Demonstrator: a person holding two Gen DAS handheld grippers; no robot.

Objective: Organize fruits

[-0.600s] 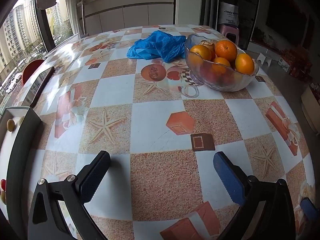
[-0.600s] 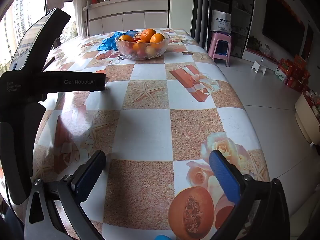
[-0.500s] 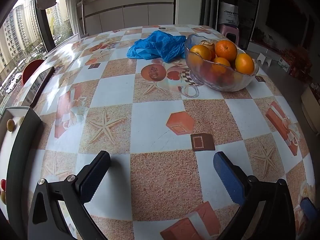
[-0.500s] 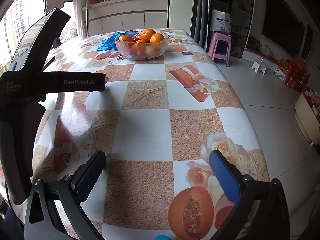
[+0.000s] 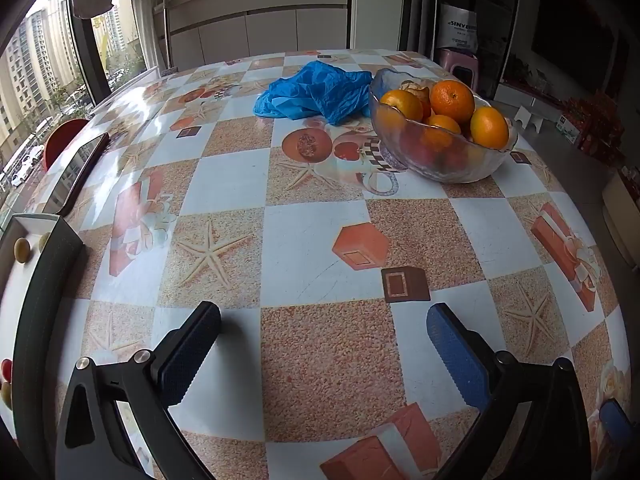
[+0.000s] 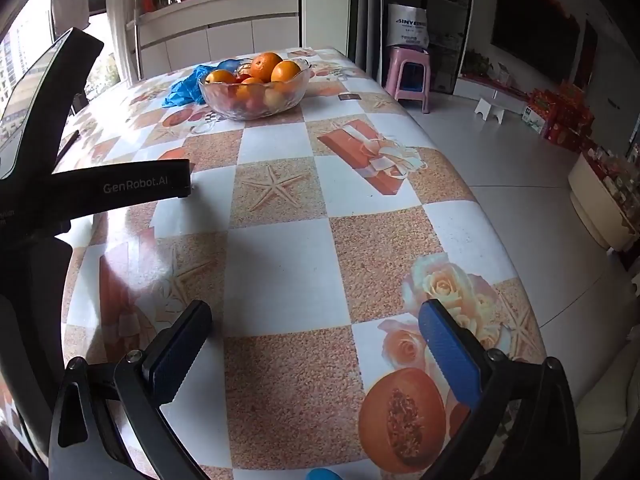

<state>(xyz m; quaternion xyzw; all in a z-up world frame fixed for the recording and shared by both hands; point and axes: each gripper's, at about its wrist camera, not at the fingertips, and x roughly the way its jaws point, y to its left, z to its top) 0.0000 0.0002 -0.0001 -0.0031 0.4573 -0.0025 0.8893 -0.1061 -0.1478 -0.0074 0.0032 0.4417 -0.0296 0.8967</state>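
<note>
Both the left gripper and right gripper gape wide and empty above the table, while the oranges sit in the bowl at its far end, touching a blue bag.

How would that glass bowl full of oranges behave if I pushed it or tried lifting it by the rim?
The glass bowl is piled with oranges, so it is probably heavy. On the glossy tablecloth it would likely slide, not tip. Its wavy rim looks slippery and breakable, and the top fruit might roll off.
</note>
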